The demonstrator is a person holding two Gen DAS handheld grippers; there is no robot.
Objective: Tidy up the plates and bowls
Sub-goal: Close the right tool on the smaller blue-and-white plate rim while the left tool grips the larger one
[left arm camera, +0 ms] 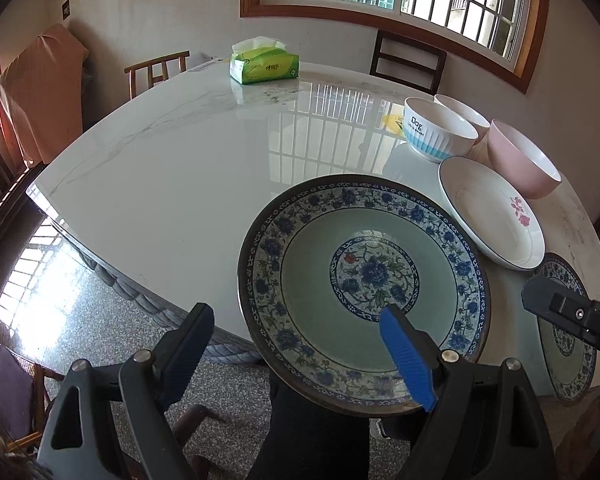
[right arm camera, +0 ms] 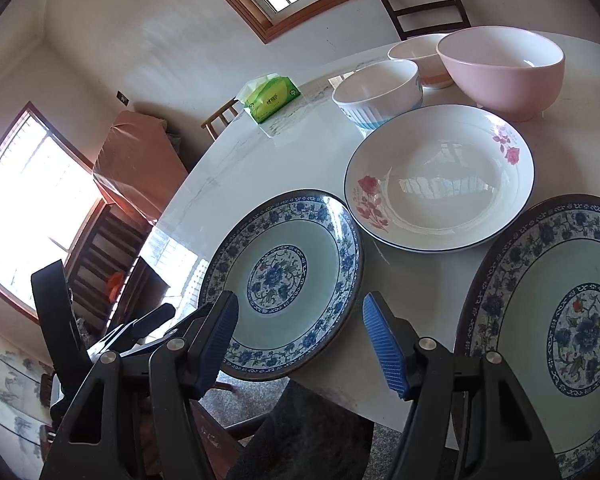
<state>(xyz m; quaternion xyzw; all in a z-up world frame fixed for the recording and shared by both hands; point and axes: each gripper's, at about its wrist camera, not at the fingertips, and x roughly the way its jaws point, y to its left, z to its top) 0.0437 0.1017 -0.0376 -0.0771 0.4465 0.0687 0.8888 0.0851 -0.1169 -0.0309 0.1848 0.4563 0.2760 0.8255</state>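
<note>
A blue-and-white floral plate lies at the near table edge, slightly overhanging it. My left gripper is open; its right finger hovers over the plate's near rim while its left finger is off the table. My right gripper is open at middling width above the same plate's near rim, pressing on nothing. A second matching plate lies to the right. Behind are a white rose plate, a pink bowl, a striped bowl and a white bowl.
A green tissue pack sits at the far side of the white marble table. Wooden chairs stand around it. A person's dark-clothed legs are below the near edge. Speckled floor lies to the left.
</note>
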